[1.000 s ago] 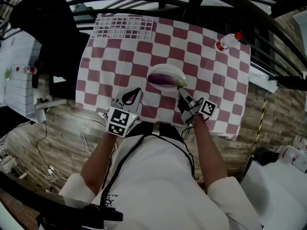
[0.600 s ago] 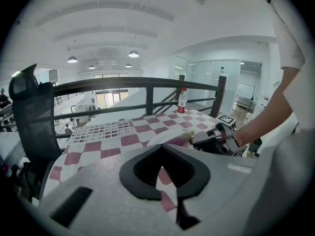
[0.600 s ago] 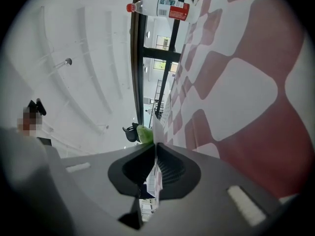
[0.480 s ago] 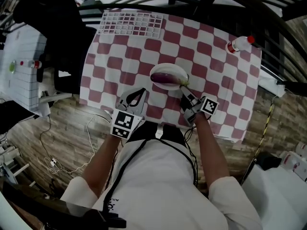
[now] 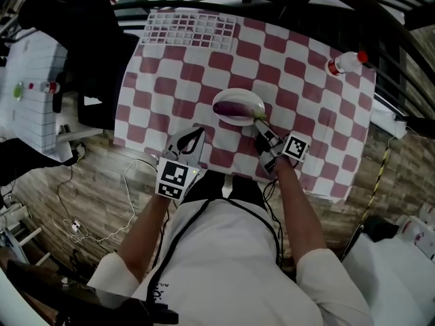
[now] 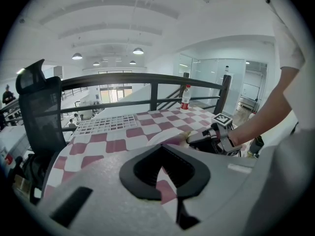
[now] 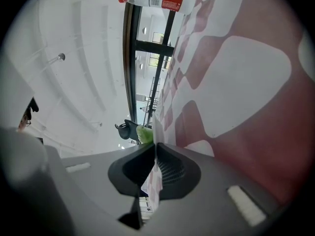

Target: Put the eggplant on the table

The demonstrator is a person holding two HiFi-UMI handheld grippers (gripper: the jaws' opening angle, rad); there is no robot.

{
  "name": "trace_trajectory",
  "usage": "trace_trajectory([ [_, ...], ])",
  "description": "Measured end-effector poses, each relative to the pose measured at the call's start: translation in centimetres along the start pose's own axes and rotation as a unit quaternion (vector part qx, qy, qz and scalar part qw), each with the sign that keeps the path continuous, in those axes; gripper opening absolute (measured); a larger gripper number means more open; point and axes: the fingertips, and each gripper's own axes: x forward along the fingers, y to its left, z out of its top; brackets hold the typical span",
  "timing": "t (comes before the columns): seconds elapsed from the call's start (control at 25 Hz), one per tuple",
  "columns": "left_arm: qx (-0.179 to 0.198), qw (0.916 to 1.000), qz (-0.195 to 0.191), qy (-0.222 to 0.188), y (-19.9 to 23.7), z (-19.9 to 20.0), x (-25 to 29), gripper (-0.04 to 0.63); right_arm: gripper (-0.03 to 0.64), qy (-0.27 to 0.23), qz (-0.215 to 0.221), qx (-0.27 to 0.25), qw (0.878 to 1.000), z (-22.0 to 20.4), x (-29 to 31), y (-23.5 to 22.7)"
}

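A purple eggplant (image 5: 234, 108) with a green stem (image 5: 259, 117) lies on a white plate (image 5: 238, 92) in the middle of the checkered table. My right gripper (image 5: 259, 124) is shut, with its tips at the plate's near right rim, right by the stem. In the right gripper view the shut jaws (image 7: 155, 145) point at the green stem (image 7: 143, 133) just beyond them. My left gripper (image 5: 196, 132) rests shut and empty on the cloth, left of the plate and apart from it. The left gripper view (image 6: 161, 147) shows the plate (image 6: 165, 135) and the right gripper (image 6: 197, 137) ahead.
A plastic bottle (image 5: 343, 62) with a red cap lies at the table's far right corner. A white grid rack (image 5: 190, 29) covers the far left edge. A black chair (image 5: 75, 19) stands off the left side, and a dark railing runs behind the table.
The head view has shifted a little. My right gripper has edged slightly closer to the eggplant's stem. The left gripper stays where it was.
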Motion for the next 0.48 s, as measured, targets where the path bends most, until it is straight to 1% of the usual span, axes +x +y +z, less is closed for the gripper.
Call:
trace_trajectory([
  [0.32, -0.001, 1.0000, -0.003, 0.001, 0.2, -0.3, -0.1, 0.002, 0.025, -0.002, -0.010, -0.002, 1.000, 0.0, 0.3, -0.4],
  [0.48, 0.000, 1.0000, -0.004, 0.004, 0.4, -0.6, -0.1, 0.002, 0.023, -0.001, -0.036, -0.010, 0.999, 0.2, -0.1, -1.7],
])
